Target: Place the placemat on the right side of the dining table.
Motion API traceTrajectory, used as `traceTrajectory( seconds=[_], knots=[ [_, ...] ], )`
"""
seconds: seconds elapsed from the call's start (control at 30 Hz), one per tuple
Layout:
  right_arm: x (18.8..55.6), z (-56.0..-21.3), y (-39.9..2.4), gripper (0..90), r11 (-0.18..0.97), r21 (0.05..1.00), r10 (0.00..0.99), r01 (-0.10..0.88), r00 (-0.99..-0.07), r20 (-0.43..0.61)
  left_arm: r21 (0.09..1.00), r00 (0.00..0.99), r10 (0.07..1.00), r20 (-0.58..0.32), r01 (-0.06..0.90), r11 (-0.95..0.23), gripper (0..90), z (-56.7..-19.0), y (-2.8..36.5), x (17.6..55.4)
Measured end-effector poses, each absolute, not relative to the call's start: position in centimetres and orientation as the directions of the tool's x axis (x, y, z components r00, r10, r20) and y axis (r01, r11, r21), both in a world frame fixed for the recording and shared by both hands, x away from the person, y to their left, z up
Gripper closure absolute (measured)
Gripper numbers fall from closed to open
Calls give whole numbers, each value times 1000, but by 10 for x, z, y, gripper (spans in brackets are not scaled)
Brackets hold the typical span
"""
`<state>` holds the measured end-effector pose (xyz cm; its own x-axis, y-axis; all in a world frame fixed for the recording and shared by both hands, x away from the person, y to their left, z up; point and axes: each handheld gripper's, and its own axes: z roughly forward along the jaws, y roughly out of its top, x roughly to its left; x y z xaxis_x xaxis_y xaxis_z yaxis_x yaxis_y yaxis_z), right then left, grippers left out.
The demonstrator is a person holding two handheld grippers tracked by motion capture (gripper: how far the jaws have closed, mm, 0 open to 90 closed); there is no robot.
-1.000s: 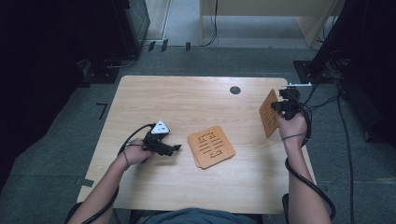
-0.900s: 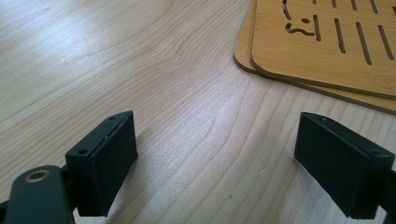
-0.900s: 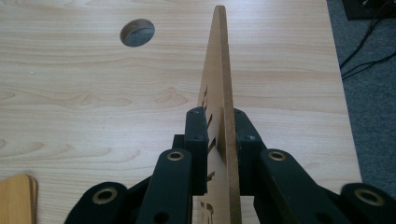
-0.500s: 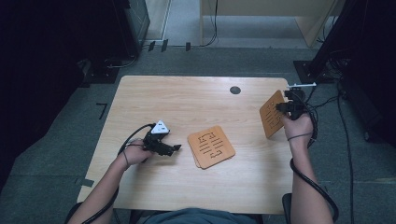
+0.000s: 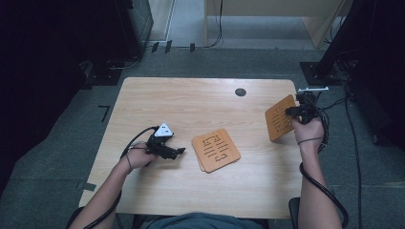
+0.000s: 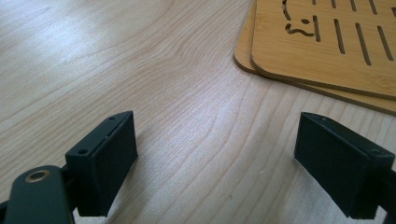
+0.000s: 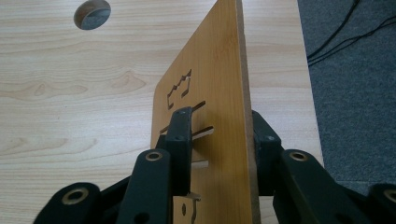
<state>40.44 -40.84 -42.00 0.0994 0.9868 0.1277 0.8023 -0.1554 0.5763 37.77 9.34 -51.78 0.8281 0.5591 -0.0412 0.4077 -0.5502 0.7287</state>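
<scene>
A thin wooden board (image 5: 278,119) with cut-out slots stands tilted on its edge near the table's right side. My right gripper (image 5: 295,110) has this board (image 7: 210,93) between its jaws, which have just been opening. The pads sit close on either side of it without a clear pinch, so my right gripper (image 7: 219,114) is open. Two similar boards lie stacked flat (image 5: 216,149) at the table's middle. My left gripper (image 5: 181,151) rests on the table just left of that stack (image 6: 327,42). In its own view my left gripper (image 6: 215,154) is open and empty.
The light wooden table (image 5: 191,105) has a round cable hole (image 5: 240,92) at the back right. Its right edge (image 7: 303,70) runs close beside the upright board, with grey carpet (image 7: 355,70) beyond. Cables trail from both grippers.
My right hand and the upright board have shifted slightly and sunk a little toward the table. The left hand and the flat stack have not moved.
</scene>
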Motion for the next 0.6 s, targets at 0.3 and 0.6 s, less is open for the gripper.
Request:
traceTrajectory(
  seconds=[0.3,0.6],
  knots=[
    [407,-432,-413,588,-162,545,985,823,104,135,729,828,559,-41,408,-550,122,-518,93,378],
    [409,-440,-420,563,-202,530,976,823,123,180,731,826,561,-44,410,-546,122,-518,93,378]
  ],
)
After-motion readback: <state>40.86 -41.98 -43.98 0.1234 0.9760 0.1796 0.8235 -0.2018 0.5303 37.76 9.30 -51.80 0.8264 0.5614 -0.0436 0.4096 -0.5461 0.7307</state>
